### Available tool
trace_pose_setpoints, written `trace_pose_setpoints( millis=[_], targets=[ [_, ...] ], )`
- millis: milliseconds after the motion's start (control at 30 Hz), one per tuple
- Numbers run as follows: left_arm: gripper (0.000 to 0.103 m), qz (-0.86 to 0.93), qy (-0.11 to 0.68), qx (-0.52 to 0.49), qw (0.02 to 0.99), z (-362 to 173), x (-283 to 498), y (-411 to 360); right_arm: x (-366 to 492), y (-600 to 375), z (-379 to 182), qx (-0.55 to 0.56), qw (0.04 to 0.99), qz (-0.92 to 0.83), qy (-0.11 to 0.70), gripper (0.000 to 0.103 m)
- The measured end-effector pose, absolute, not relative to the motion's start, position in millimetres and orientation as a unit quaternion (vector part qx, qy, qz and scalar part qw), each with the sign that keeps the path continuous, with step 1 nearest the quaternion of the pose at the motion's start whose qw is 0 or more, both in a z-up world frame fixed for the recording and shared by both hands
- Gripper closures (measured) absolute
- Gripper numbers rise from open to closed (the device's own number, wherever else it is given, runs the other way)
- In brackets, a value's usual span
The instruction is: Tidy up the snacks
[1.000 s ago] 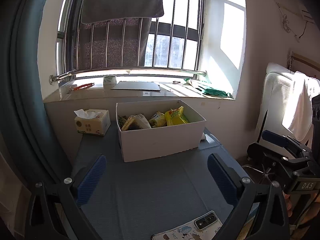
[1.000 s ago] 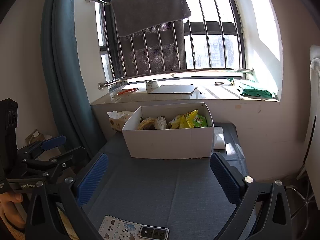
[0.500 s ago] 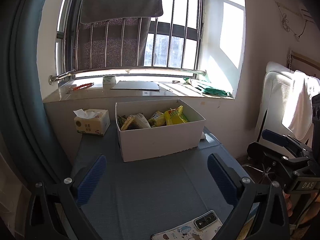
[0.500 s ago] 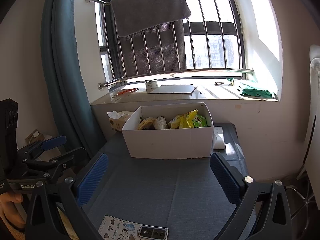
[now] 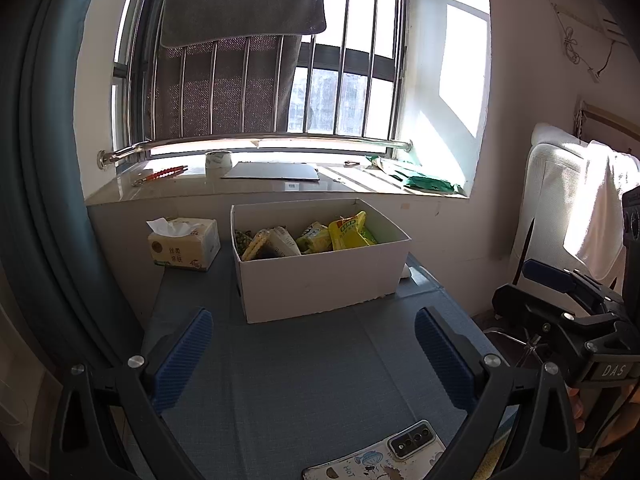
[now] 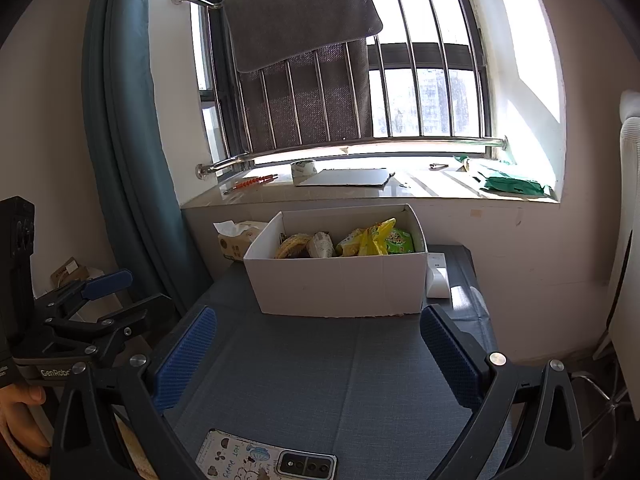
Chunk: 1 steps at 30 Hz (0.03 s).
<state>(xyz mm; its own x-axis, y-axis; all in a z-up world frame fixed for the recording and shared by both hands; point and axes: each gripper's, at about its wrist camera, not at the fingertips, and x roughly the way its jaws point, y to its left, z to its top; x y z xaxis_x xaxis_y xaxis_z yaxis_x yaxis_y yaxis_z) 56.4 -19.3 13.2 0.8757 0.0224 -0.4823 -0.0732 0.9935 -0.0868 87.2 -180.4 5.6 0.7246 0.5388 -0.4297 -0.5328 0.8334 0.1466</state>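
Observation:
A white cardboard box (image 5: 324, 280) stands at the far side of the grey-blue table (image 5: 304, 368), also in the right wrist view (image 6: 340, 286). Several snack packets lie inside: yellow ones (image 5: 347, 235) (image 6: 374, 238), a green one (image 6: 400, 241), and pale wrapped ones (image 5: 280, 242) (image 6: 322, 245). My left gripper (image 5: 314, 356) is open and empty, held back from the box above the table. My right gripper (image 6: 320, 356) is open and empty, likewise short of the box. Each gripper shows at the edge of the other's view (image 5: 576, 320) (image 6: 88, 320).
A tissue pack (image 5: 185, 245) sits left of the box. A small white device (image 6: 437, 276) lies right of the box. A phone in a patterned case (image 6: 266, 458) lies at the table's near edge. The window sill (image 5: 276, 186) runs behind; a white chair (image 5: 560, 208) stands right.

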Motion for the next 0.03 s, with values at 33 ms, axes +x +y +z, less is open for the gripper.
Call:
trace_pose_setpoints(
  millis=[33],
  targets=[
    [0.000, 0.023, 0.249, -0.052, 0.967, 13.3, 56.5, -19.3, 87.1, -180.4, 5.8, 0.007, 0.929, 0.288, 0.233, 0.000]
  ],
)
